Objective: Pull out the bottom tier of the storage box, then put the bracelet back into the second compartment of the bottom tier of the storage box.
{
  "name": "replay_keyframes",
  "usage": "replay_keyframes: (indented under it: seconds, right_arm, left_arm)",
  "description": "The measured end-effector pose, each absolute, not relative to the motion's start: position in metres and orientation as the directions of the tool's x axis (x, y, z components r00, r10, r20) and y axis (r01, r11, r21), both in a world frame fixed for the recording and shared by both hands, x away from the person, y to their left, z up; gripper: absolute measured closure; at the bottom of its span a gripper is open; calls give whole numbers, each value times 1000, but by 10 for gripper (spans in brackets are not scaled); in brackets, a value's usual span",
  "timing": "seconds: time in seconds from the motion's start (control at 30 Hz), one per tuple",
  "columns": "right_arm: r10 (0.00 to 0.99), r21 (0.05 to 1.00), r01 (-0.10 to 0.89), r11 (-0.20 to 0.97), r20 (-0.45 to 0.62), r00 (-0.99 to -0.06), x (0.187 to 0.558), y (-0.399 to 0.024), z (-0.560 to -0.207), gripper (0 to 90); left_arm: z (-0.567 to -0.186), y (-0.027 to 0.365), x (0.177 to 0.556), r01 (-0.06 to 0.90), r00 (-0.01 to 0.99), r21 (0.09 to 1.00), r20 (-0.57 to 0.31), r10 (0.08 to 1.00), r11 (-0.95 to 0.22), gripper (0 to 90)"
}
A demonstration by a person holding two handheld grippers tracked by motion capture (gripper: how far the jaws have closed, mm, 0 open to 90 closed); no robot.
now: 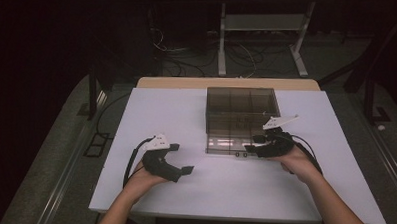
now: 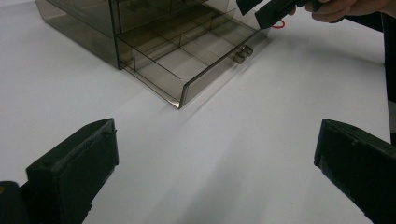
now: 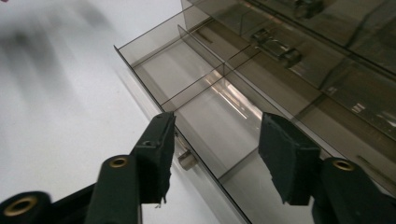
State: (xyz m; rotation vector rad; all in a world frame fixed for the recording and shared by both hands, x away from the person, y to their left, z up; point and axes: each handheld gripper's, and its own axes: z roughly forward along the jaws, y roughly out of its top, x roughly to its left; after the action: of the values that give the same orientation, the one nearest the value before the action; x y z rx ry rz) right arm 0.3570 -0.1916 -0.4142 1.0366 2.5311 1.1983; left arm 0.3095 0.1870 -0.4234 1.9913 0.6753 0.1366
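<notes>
A smoky clear drawer box (image 1: 241, 106) stands on the white table (image 1: 176, 116). Its bottom drawer (image 1: 225, 144) is pulled out toward me, divided into bare compartments (image 3: 201, 93). Two small knobs (image 1: 241, 155) sit on the drawer front (image 2: 212, 77). My right gripper (image 1: 254, 144) hovers at that front with its jaws apart. In the right gripper view (image 3: 217, 135) one knob (image 3: 187, 160) sits just beside the left jaw, and nothing is pinched. My left gripper (image 1: 182, 159) rests low on the table to the left of the box, open and holding nothing (image 2: 215, 135).
Bare white tabletop lies between the left gripper and the drawer (image 2: 187, 60). Small items show dimly through the box's upper part (image 3: 275, 44). Behind the table stand a metal desk frame (image 1: 262, 24) and loose cables on the floor (image 1: 188, 56).
</notes>
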Motion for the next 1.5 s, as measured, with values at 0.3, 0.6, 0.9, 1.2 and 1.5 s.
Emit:
replay_keyframes:
  seconds: [0.3, 0.6, 0.9, 1.2, 1.5]
  right_arm:
    - [674, 742, 521, 422, 127, -728, 349, -207, -412, 391]
    - [689, 754, 523, 399, 130, -713, 345, -220, -409, 384]
    - [706, 758, 525, 386, 123, -697, 341, -233, -408, 347]
    - [723, 763, 529, 372, 119, -681, 338, -246, -408, 343]
    - [747, 761, 545, 352, 122, -653, 335, -262, -410, 344]
  left_arm:
    - [-423, 187, 309, 402, 837, 845, -183, 516, -353, 0]
    - [-423, 187, 308, 401, 837, 845, -182, 517, -353, 0]
    - [-424, 188, 309, 403, 836, 844, -181, 517, -355, 0]
    - [-424, 189, 307, 398, 836, 842, -170, 521, -363, 0]
    - [-424, 189, 308, 400, 833, 842, -170, 526, -361, 0]
